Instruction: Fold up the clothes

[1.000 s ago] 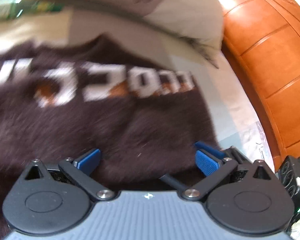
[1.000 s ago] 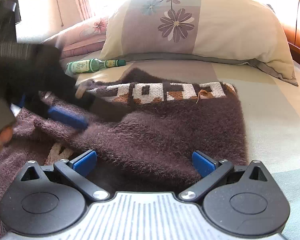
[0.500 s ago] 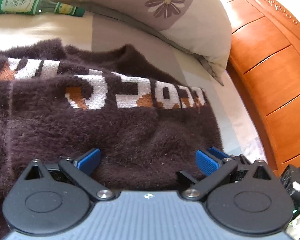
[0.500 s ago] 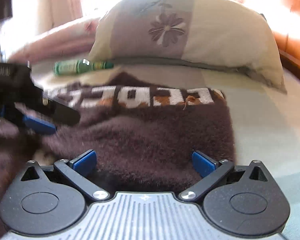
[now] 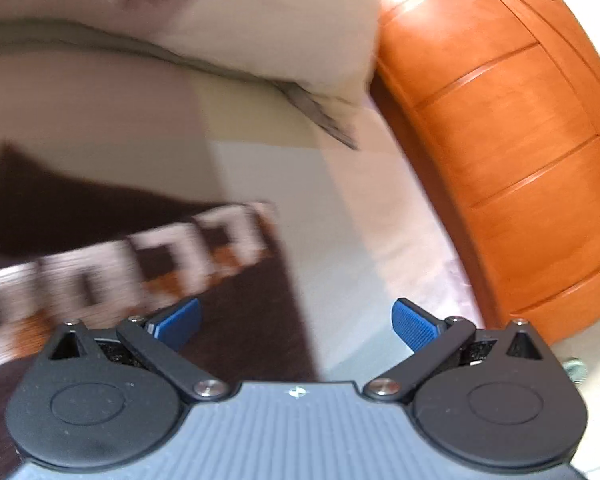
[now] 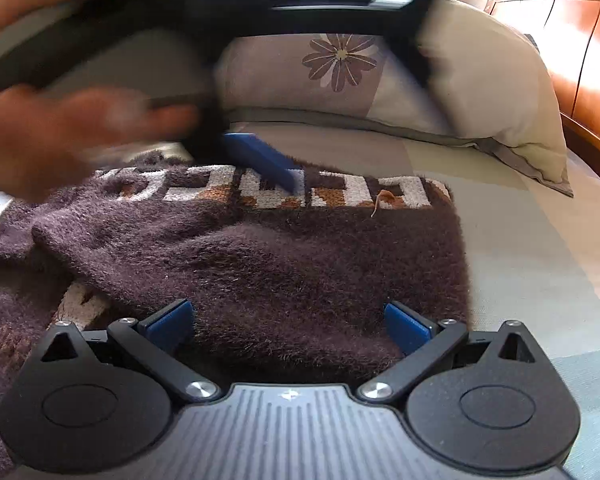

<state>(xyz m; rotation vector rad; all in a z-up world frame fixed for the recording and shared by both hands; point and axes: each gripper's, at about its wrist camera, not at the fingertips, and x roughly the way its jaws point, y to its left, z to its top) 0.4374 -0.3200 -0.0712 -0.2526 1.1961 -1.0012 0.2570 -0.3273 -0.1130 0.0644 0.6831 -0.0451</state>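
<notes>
**A sunlit bed with a wooden headboard**

The setting is a bed covered by a pale sheet (image 6: 540,248) in broad blocks of beige, grey and light blue-grey. A large cream pillow (image 6: 472,92) with a mauve panel and a brown daisy print lies at the head of the bed, its grey border resting on the sheet. Behind and beside the pillow rises a glossy orange-brown wooden headboard (image 5: 512,152) with grooved panels. Strong daylight glares off the wood and washes out the upper corners. The left wrist view is blurred.
</notes>
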